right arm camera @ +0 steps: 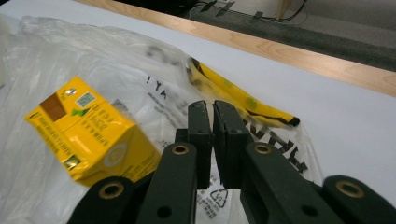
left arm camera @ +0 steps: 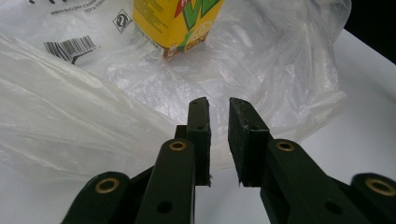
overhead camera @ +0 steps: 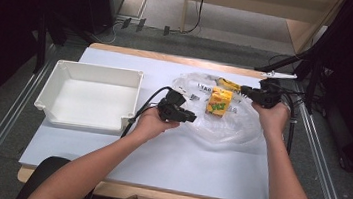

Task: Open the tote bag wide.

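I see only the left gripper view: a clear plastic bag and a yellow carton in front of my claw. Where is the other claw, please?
Observer: The right claw hovers to the right of the carton, over the far edge of the bag.
Operator: Does it hold something?
Observer: No. In the right gripper view its jaws stand a thin gap apart, with nothing between them.
Operator: Is there any container nearby?
Observer: Yes, an open white bin stands to the left of your left claw.
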The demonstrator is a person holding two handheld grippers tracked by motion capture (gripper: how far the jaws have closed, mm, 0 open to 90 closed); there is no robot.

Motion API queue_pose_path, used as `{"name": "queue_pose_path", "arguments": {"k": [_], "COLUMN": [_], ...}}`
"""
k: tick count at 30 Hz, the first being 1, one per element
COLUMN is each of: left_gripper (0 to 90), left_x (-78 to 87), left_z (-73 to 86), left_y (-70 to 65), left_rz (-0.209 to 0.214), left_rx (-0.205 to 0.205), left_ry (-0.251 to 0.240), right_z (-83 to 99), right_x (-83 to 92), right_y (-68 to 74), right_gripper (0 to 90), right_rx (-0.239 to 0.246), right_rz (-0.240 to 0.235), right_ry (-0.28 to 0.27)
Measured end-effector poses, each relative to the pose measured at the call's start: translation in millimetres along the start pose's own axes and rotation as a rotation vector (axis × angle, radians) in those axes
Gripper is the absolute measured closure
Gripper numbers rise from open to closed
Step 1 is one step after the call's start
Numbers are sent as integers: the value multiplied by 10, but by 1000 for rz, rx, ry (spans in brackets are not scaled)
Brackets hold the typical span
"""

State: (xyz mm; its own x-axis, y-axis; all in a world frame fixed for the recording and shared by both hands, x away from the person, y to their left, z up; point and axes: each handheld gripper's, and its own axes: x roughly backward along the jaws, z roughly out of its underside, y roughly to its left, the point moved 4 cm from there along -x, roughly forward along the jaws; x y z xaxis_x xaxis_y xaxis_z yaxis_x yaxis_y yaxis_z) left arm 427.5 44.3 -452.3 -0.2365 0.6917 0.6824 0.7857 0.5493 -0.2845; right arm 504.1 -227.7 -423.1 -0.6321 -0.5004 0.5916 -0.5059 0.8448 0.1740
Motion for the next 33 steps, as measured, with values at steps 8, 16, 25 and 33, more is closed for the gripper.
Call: {"name": "queue_pose_path", "arguments": {"k": [8,16,25,33], "left_gripper": [736,670,527,433], "left_x": [93,184,240,261], "left_z": [-77,-131,-174,-206], "left_y": [2,31,83,106], "left_rz": [24,26,43,55], "left_rx": [1,-3,1,-22], "left_ry": [-4,-15,-23,-37], "right_z": [84,216,405,485], "right_x": [197,318,372,411], "right_y": [130,226,279,364], "right_gripper": [848,797,641,426], "right_rx": [22,15,8,13], "right_rz": [-7,-37,-48,-84], "right_ry": [-16,-23,-2,4]}}
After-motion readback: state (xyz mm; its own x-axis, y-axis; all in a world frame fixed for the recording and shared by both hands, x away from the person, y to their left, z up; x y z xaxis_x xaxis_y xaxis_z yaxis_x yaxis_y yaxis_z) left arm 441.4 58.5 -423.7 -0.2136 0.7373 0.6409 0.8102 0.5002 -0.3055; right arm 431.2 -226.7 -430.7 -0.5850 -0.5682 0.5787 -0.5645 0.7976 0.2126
